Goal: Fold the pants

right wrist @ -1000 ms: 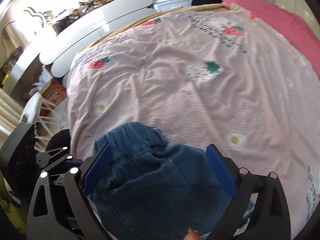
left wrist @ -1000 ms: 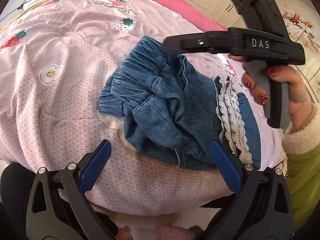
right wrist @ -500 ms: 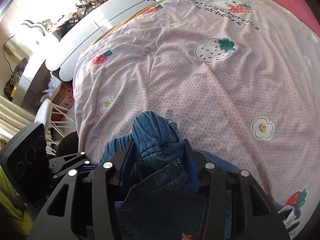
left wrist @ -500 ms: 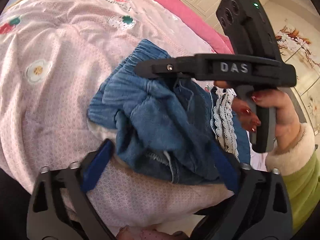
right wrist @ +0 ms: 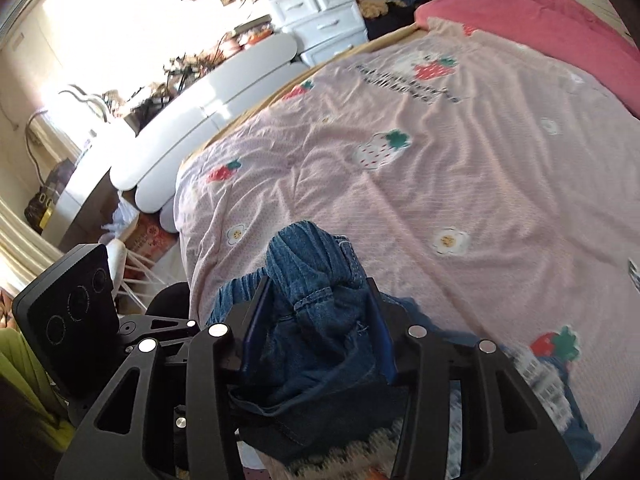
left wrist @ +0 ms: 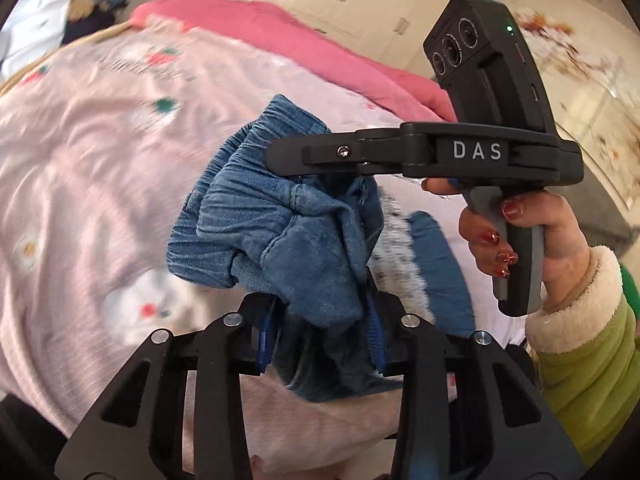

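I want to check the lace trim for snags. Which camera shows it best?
The left wrist view: the lace trim runs unobstructed between denim panels of the pants, though blurred. The right wrist view shows only a smeared strip at the bottom edge.

1 pair of denim pants (left wrist: 288,236), 2 tools: left tool (left wrist: 320,336), right tool (right wrist: 316,332); 1 bed (right wrist: 460,152), 1 white drawer chest (right wrist: 324,12).

Pink quilt (left wrist: 92,184) motion-blurred on left wrist view, print unreadable. Pants (left wrist: 288,240) lower part hidden behind left gripper (left wrist: 320,332). Lace hem (right wrist: 540,376) smeared near right edge. Quilt lettering (right wrist: 404,80) too small to read.
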Motion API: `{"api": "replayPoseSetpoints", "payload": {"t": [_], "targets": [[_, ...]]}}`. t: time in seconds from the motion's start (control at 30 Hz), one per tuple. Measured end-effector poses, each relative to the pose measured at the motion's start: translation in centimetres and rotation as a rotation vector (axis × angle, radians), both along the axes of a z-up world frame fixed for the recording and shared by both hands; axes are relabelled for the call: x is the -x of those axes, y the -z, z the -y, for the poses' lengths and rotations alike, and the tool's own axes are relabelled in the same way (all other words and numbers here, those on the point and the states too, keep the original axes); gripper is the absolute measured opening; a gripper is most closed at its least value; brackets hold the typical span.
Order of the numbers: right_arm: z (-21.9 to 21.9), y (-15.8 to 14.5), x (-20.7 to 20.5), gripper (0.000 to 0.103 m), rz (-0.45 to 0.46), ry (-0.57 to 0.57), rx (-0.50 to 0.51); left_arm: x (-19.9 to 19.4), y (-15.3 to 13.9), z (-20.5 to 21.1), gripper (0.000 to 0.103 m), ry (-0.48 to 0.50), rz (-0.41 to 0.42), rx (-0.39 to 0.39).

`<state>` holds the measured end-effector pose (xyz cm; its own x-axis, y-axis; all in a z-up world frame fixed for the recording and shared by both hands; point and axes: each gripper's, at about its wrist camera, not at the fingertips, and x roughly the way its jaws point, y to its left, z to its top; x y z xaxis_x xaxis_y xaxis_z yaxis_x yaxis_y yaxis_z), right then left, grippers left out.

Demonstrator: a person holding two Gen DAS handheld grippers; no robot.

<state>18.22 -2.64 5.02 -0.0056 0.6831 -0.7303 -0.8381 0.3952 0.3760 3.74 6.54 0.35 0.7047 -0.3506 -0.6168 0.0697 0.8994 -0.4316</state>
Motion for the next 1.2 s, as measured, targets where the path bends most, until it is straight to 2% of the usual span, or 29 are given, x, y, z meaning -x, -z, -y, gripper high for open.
{"api": "replayPoseSetpoints", "payload": {"t": [0.3, 0.57, 0.7, 0.93, 1.03, 1.13, 1.2], "targets": [[9.9, -0.4, -0.7, 0.043, -0.005, 0.137, -0.08, -3.1, -0.8, 7.7, 0.029, 0.164, 0.018, -0.057], [16.4, 1.9, -0.4, 0.043, -0.051, 0.22, -0.134, -6.1, 0.4, 12.5, 0.029, 0.25, -0.013, -0.133], [18.2, 2.7, -0.1, 0.043, -0.067, 0.243, -0.165, -6.7, 0.5, 13.6, 0.029, 0.268, -0.023, -0.16], [22.2, 3.5, -0.4, 0.045, -0.094, 0.333, -0.253, -7.1, 0.5, 15.3, 0.036, 0.289, -0.025, -0.198], [22.9, 3.2, -0.2, 0.045, -0.076, 0.358, -0.259, -7.3, 0.8, 16.8, 0.038, 0.304, -0.032, -0.199], [23.2, 2.4, 0.1, 0.047, -0.059, 0.364, -0.283, -5.7, 1.1, 16.8, 0.038, 0.322, -0.035, -0.198], [23.2, 2.1, 0.1, 0.055, -0.047, 0.372, -0.269, -5.6, 1.1, 17.3, 0.038, 0.338, -0.034, -0.202]]}}
